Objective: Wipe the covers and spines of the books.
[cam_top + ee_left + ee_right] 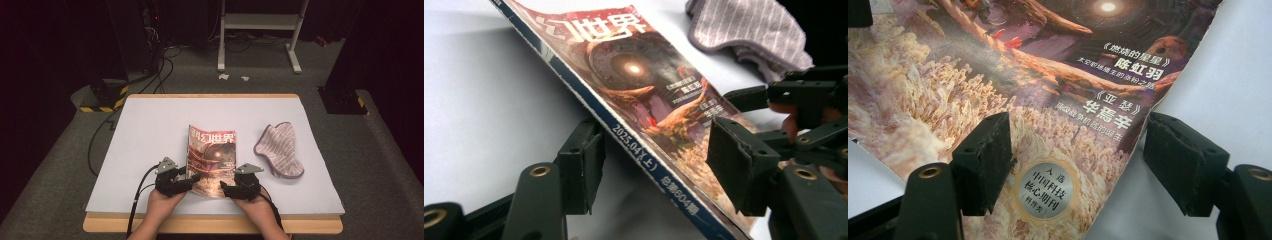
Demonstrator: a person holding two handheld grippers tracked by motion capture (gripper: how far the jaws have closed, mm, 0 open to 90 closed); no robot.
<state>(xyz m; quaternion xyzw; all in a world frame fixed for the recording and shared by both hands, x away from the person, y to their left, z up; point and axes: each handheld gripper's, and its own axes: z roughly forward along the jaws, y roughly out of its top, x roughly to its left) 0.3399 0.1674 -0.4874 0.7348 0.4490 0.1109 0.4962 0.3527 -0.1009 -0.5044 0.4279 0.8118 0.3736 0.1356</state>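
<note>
High view shows you the whole layout: the magazine (212,160) lies near the front middle of the white bench (150,130), with your left gripper (186,183) at its near left corner and your right gripper (227,188) at its near right corner. Left gripper view adds what the overhead misses: the magazine's spine edge is lifted off the bench and runs slantwise between your left fingers (584,167), which stand apart on either side of it, one below the spine and one over the cover, neither pressing. Your other gripper shows beyond the cover there. Right gripper view gives you the cover print up close; your right fingers (985,157) are also spread, one over the cover, the other out past the magazine's edge above bare bench. A striped cloth (280,149) lies to the right of the magazine, apart from it. Both your hands come in low from the near edge, grippers angled inward toward each other.
</note>
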